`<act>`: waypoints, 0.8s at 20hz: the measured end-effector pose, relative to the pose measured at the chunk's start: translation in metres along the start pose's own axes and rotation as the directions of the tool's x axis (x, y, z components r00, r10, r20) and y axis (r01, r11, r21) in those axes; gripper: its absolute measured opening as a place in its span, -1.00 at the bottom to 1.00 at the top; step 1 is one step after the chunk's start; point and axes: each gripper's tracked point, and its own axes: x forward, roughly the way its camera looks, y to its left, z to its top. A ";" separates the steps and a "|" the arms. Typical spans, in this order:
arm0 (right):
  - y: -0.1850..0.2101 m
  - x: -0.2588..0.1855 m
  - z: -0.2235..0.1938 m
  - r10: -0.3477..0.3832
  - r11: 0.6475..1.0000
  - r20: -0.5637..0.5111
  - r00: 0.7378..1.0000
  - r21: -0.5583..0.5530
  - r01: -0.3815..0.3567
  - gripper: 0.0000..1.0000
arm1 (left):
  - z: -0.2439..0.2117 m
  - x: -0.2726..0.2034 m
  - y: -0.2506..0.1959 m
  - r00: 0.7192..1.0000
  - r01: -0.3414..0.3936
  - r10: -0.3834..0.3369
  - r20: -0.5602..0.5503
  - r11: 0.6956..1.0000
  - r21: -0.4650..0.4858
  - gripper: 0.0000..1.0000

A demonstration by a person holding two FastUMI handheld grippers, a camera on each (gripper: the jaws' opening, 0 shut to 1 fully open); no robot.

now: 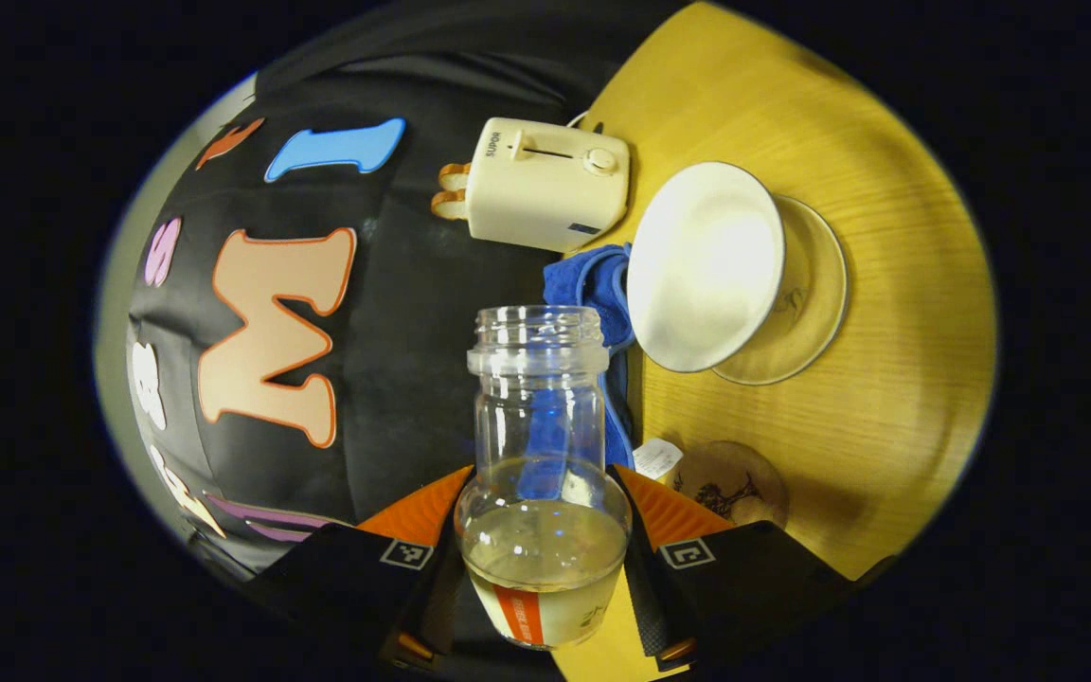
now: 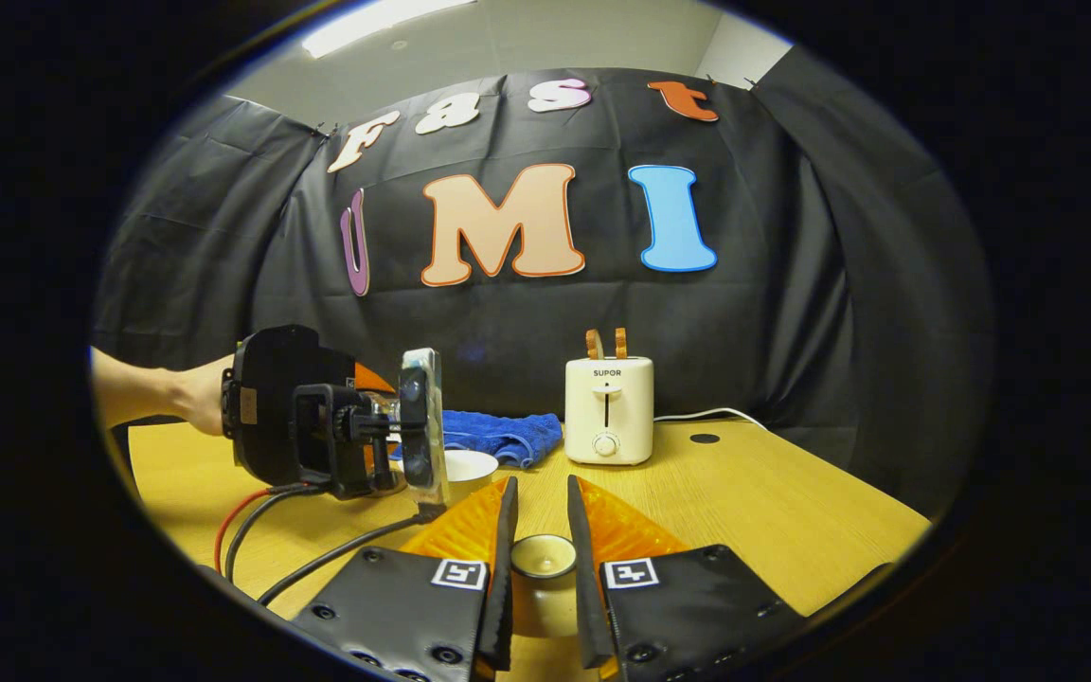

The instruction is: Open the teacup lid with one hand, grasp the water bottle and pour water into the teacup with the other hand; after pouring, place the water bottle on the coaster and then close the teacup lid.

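My left gripper (image 1: 543,474) is shut on the lower body of a clear, uncapped water bottle (image 1: 538,398) that is part full. This view is rolled, so the wooden table (image 1: 886,189) stands on the right. The bottle's mouth is just left of the open white teacup (image 1: 705,265), which sits on a pale saucer (image 1: 815,284). A round coaster (image 1: 735,483) with a dark drawing lies close to my right finger. My right gripper (image 2: 540,488) is shut on the beige teacup lid (image 2: 543,559), held above the table. The teacup (image 2: 470,466) stands behind it to the left.
A cream toaster (image 2: 608,407) stands at the back of the table beside a blue cloth (image 2: 498,434). The housing of the other gripper (image 2: 290,417) and the hand holding it are at the left, with red and black cables (image 2: 252,530) trailing over the table.
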 end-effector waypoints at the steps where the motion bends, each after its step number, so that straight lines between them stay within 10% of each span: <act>1: 0.000 0.000 0.000 0.000 1.000 0.000 1.000 0.000 0.000 -0.39 | 0.001 0.000 0.000 1.000 0.000 0.001 -0.004 0.999 0.041 0.41; 16: 0.000 0.000 -0.001 0.006 1.000 0.000 1.000 0.001 -0.006 -0.39 | 0.004 -0.008 0.009 0.999 -0.015 0.029 -0.033 0.936 0.351 0.42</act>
